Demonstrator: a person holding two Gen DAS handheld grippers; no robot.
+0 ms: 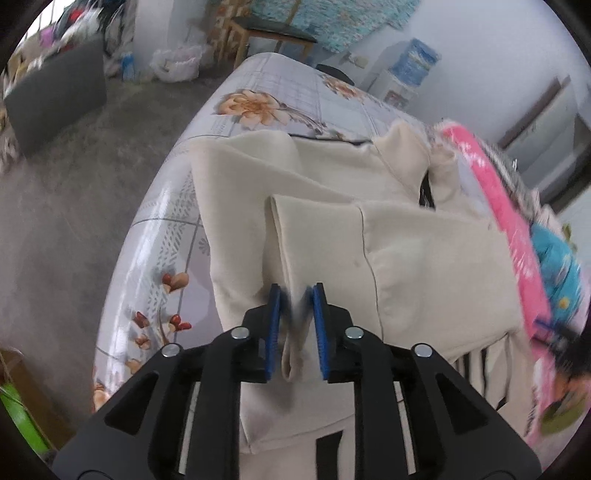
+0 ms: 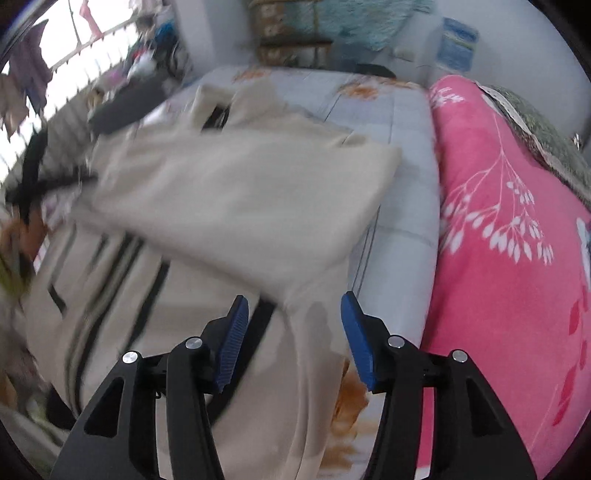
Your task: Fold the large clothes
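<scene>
A large cream garment with black stripes lies partly folded on a bed with a floral sheet. My left gripper has its blue pads close around a narrow cream strip of the garment that runs up between them. In the right wrist view the same cream garment lies spread ahead, its folded upper part blurred. My right gripper is open and empty just above the garment's near edge.
A pink floral quilt lies along the right side of the bed; it also shows in the left wrist view. The grey floor drops off left of the bed. A wooden table stands beyond the bed.
</scene>
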